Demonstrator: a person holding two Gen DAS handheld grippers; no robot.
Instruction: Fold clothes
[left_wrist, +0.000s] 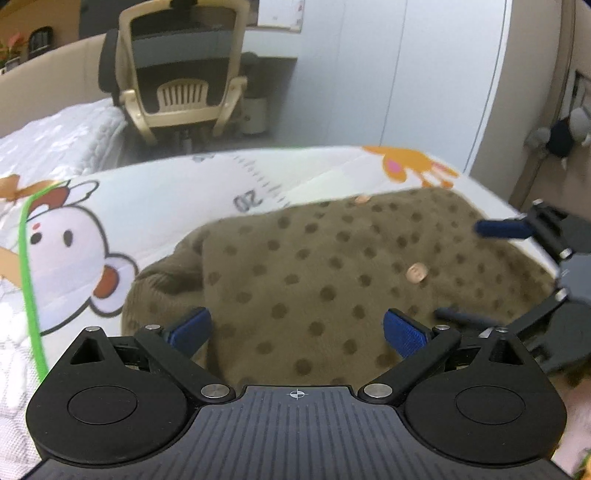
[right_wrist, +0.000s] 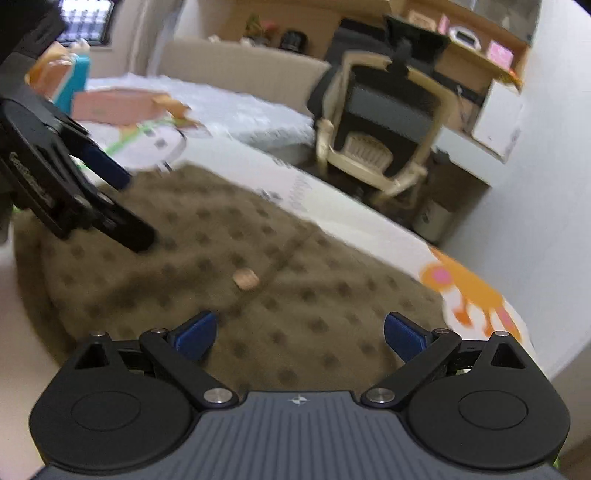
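Bedroom; white cartoon-printed quilted mat carries work. Left gripper and right gripper both wide, empty, low over olive dotted knit cardigan with tan buttons, bunched mid-mat, far edge clear. Folding looks early. Cream office chair beyond.

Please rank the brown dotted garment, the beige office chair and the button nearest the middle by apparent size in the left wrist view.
1. brown dotted garment
2. beige office chair, though it stands farther off
3. button
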